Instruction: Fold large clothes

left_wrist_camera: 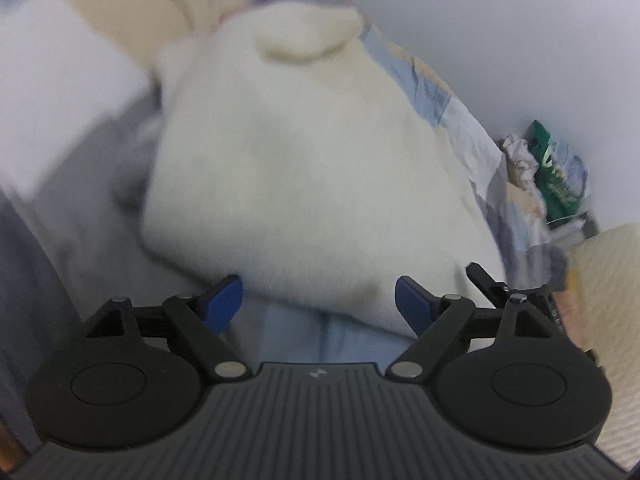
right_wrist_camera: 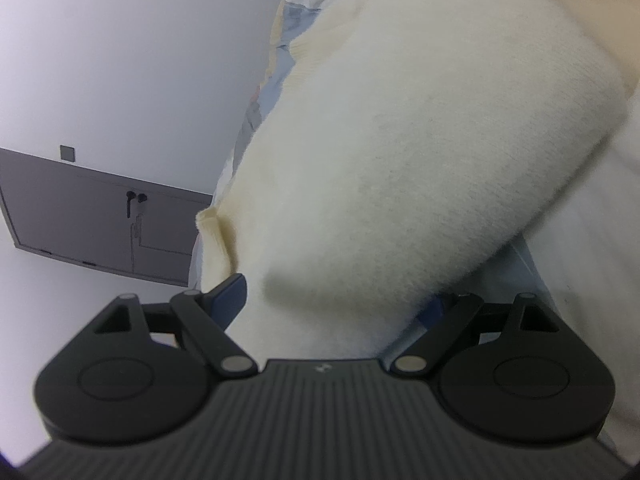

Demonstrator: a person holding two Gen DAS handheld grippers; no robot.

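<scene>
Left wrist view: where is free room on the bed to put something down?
Free: light blue sheet between sweater hem and left gripper; grey bedding beside it. Crowded: clutter pile by the wall.

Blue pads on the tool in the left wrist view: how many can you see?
2. One blue pad sits on the fingers' left tip, over the bedsheet; the other blue pad is on the right tip, against the folded cream sweater. None appear hidden.

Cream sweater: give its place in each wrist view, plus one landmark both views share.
Left wrist: cream sweater fills the centre, beyond the open left gripper.
Right wrist: fills centre and right, a fold between the right gripper's fingers.
Shared landmark: patterned bedsheet.
</scene>
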